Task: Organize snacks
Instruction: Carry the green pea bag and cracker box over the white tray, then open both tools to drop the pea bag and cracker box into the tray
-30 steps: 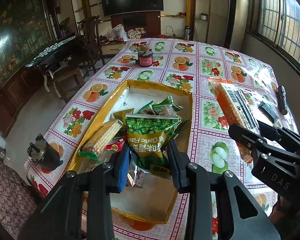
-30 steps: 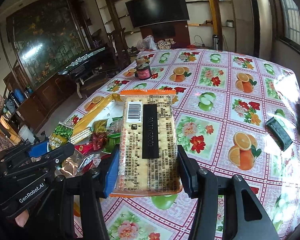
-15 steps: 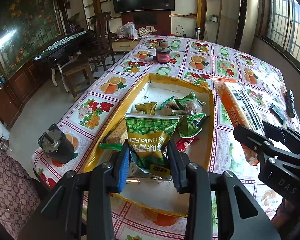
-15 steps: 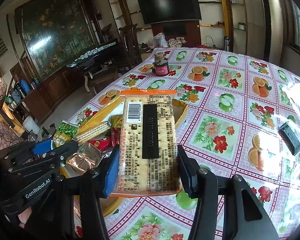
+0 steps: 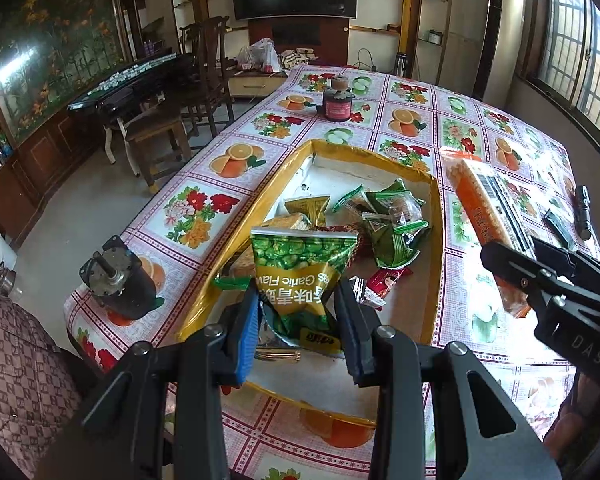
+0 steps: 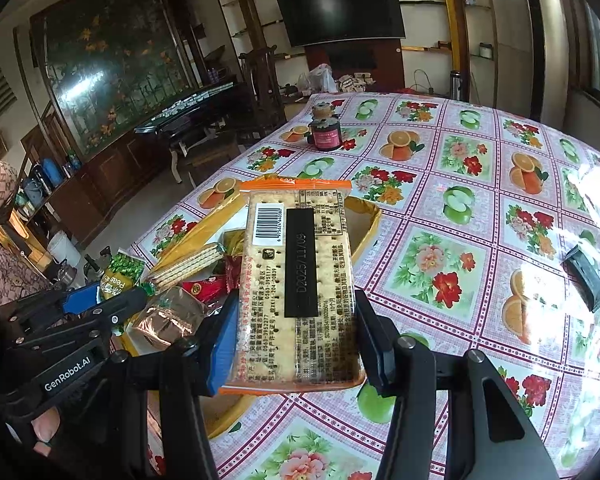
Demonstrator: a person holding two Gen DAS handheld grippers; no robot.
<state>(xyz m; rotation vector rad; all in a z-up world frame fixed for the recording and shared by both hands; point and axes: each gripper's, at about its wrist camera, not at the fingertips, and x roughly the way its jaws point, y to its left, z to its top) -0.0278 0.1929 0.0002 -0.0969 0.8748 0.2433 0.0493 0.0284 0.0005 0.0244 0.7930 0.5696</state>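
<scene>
A yellow-rimmed tray (image 5: 435, 216) holds several snack packets on the fruit-patterned table. My left gripper (image 5: 296, 320) is shut on a green bag of garlic peas (image 5: 300, 268), held above the tray's near left part. My right gripper (image 6: 296, 332) is shut on a long orange-edged cracker pack (image 6: 298, 280), raised over the tray's right rim (image 6: 370, 216). That cracker pack (image 5: 484, 216) and the right gripper also show at the right of the left wrist view. The pea bag (image 6: 118, 276) and the left gripper show at the left of the right wrist view.
A dark red jar (image 5: 337, 104) stands far up the table. A small black motor (image 5: 120, 284) sits at the table's left edge. A black flashlight (image 5: 583, 212) and a black clip (image 6: 586, 280) lie at the right. Chairs and a dark side table stand beyond the left edge.
Both grippers have drifted back and leftwards with their packs, so the tray now lies further ahead and to the right. Both grips are unchanged.
</scene>
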